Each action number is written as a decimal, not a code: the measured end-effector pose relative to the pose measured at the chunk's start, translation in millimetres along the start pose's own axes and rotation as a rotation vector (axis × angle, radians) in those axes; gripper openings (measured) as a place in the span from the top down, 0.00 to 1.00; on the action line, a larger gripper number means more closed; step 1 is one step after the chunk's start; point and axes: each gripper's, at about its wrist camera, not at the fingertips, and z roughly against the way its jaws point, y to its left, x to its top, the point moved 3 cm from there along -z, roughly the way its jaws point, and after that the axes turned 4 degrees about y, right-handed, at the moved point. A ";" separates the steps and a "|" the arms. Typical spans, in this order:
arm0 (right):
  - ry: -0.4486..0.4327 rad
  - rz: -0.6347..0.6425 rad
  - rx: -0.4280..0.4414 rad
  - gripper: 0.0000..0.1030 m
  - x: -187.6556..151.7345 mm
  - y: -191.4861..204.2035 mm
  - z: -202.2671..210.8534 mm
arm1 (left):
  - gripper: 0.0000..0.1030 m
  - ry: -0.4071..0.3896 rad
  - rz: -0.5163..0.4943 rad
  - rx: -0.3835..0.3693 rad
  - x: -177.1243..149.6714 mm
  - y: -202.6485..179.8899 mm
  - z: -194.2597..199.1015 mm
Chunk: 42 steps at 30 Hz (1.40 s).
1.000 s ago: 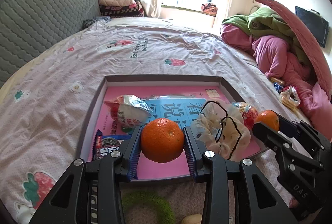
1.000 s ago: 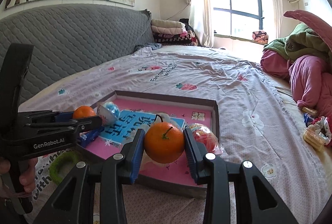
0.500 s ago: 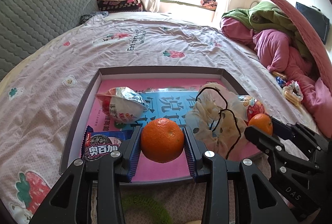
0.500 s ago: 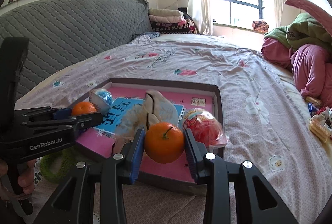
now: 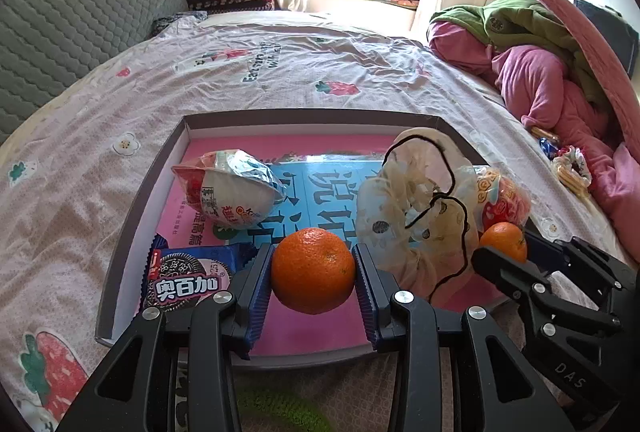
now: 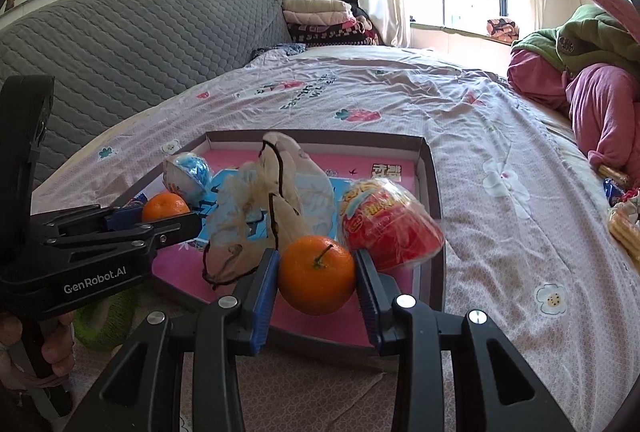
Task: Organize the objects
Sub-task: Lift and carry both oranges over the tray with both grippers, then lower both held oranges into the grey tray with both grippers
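Note:
My left gripper is shut on an orange and holds it over the near edge of a shallow pink-lined box on the bed. My right gripper is shut on a second orange with a stem, above the box's near right corner. The box holds a white-and-blue snack bag, a blue cookie pack, a cream drawstring pouch and a red snack bag. Each gripper shows in the other's view, the right one and the left one.
The bed has a pink flowered sheet. A grey quilted headboard stands at the left. Pink and green bedding is piled at the right, with snack packets beside it. A green ring lies in front of the box.
Both grippers have risen and moved closer over the box with their oranges. The box contents appear lower and nearer, and more of the cookie pack shows.

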 end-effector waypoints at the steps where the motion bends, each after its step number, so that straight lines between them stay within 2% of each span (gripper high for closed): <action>1: 0.006 0.000 0.003 0.63 -0.2 0.3 -1.3 | 0.61 0.002 -0.002 0.000 0.1 -0.3 -1.0; 14: 0.066 -0.028 0.023 0.62 0.0 -4.6 -11.4 | 0.61 0.039 -0.014 -0.021 -0.9 -5.5 -12.8; 42: 0.099 -0.044 0.021 0.62 -0.2 -6.1 -11.2 | 0.61 0.069 -0.038 -0.005 -6.8 -9.2 -17.5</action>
